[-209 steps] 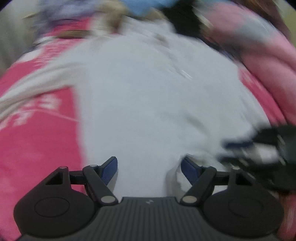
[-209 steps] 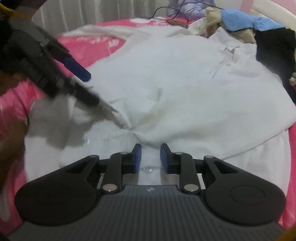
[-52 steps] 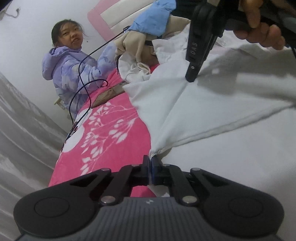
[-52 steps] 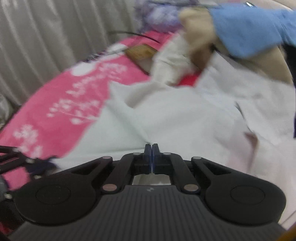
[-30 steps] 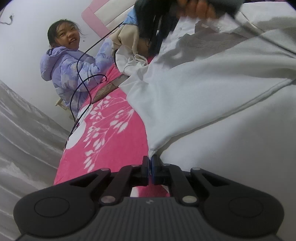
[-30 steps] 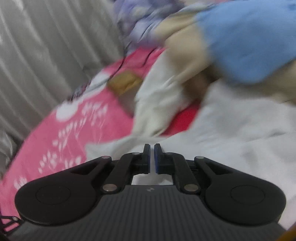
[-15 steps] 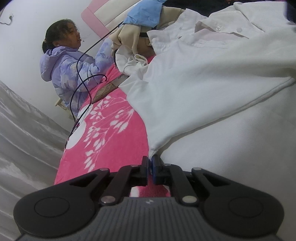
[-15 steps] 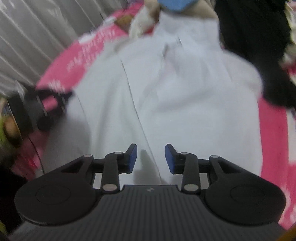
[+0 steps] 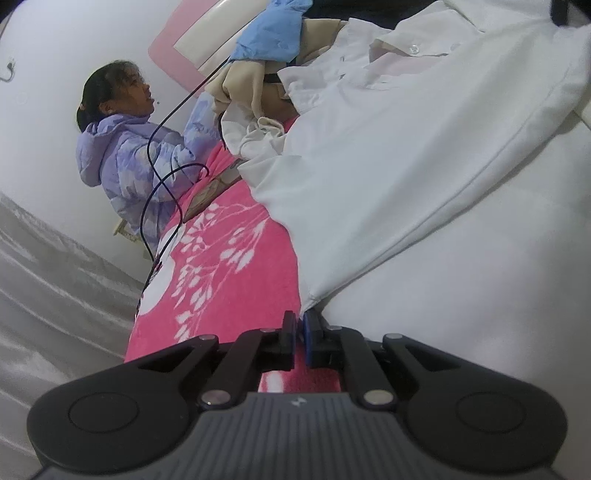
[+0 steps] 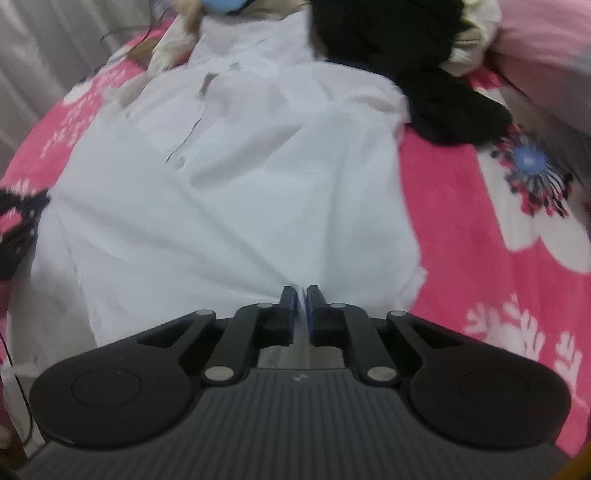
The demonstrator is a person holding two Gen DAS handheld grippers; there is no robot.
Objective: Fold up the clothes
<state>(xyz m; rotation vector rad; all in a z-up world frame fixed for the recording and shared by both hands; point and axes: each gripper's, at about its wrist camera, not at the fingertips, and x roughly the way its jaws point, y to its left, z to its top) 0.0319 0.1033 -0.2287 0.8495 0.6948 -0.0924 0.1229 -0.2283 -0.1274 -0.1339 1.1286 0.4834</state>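
We are pinning the white button-up cotton shirt (image 10: 229,206), spread mid-bed on the pink floral blanket (image 10: 491,206), left gripper (image 9: 299,325) clamping its folded corner, right gripper (image 10: 301,295) having just closed onto its hem; the next move likely calls for lifting both ends together.

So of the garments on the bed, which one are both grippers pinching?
The white buttoned shirt spread across the pink blanket; the left gripper and right gripper each clamp its edge. The black garment and blue one lie untouched beyond.
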